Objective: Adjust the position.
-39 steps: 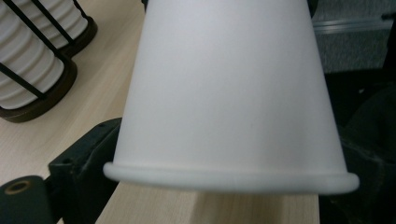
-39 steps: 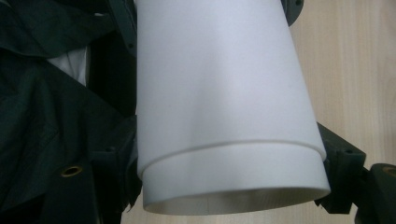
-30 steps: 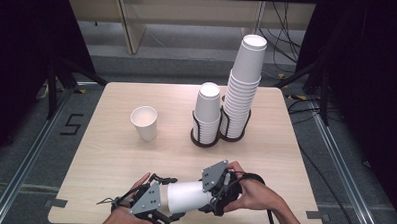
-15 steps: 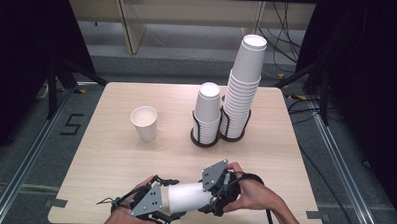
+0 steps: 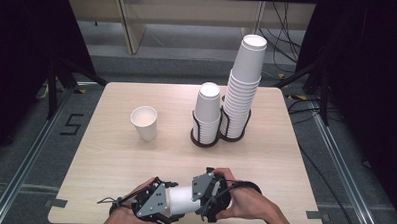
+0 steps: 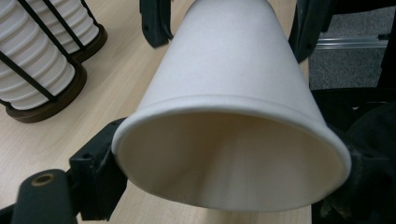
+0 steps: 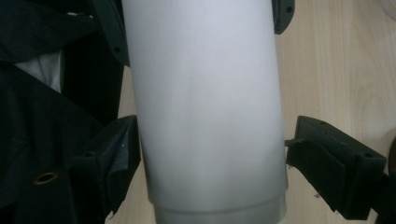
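A white paper cup (image 5: 183, 199) lies on its side just above the table's front edge, held between both grippers. My left gripper (image 5: 167, 207) is shut on its wide rim end; in the left gripper view I look into the cup's open mouth (image 6: 233, 158), with one jaw pressed against the rim at the left. My right gripper (image 5: 197, 196) is shut on the narrow base end. In the right gripper view its two jaws flank the cup (image 7: 205, 116) and touch its sides.
An upright single cup (image 5: 144, 121) stands at mid-left of the wooden table (image 5: 109, 164). A short cup stack (image 5: 207, 110) and a tall cup stack (image 5: 243, 88) sit upside down in black wire holders at the back right, and one such holder (image 6: 37, 60) shows in the left gripper view.
The right gripper has edged slightly left toward the left one. The cup stays held between both.
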`<state>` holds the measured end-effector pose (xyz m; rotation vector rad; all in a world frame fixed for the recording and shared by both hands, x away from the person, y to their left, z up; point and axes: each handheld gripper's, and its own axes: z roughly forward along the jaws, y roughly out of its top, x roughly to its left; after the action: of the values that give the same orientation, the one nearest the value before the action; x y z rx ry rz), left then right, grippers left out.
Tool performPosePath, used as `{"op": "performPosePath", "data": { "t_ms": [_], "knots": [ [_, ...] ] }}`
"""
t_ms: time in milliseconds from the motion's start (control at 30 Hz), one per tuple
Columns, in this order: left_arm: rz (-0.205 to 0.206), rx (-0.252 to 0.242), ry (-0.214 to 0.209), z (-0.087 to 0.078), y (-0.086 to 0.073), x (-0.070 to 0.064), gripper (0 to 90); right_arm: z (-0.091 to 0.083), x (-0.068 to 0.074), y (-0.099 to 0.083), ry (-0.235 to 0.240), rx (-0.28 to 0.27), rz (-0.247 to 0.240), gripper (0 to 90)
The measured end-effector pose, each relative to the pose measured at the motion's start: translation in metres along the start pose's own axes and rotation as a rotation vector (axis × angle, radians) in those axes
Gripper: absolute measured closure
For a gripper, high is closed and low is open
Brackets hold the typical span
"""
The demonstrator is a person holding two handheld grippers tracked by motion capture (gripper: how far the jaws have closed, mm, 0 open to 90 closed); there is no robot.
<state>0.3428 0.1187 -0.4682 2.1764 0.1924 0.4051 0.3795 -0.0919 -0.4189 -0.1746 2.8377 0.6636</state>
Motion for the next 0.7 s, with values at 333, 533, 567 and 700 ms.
{"op": "performPosePath", "data": {
  "t_ms": [333, 533, 567, 700],
  "knots": [
    [-0.075, -0.108, -0.006, 0.0, -0.006, 0.003, 10.0, 0.006, 0.002, 0.002, 0.023, -0.002, -0.02, 23.6],
    [-0.184, -0.267, -0.006, -0.006, -0.008, 0.011, 6.5, -0.002, -0.01, -0.015, 0.105, -0.189, 0.056, 23.8],
    [-0.193, -0.275, -0.004, -0.007, -0.009, 0.012, 6.5, -0.002, -0.012, -0.018, 0.114, -0.216, 0.061, 23.8],
    [-0.238, -0.32, 0.0, -0.009, -0.009, 0.013, 6.8, -0.005, -0.018, -0.026, 0.132, -0.289, 0.098, 23.8]
  ]
}}
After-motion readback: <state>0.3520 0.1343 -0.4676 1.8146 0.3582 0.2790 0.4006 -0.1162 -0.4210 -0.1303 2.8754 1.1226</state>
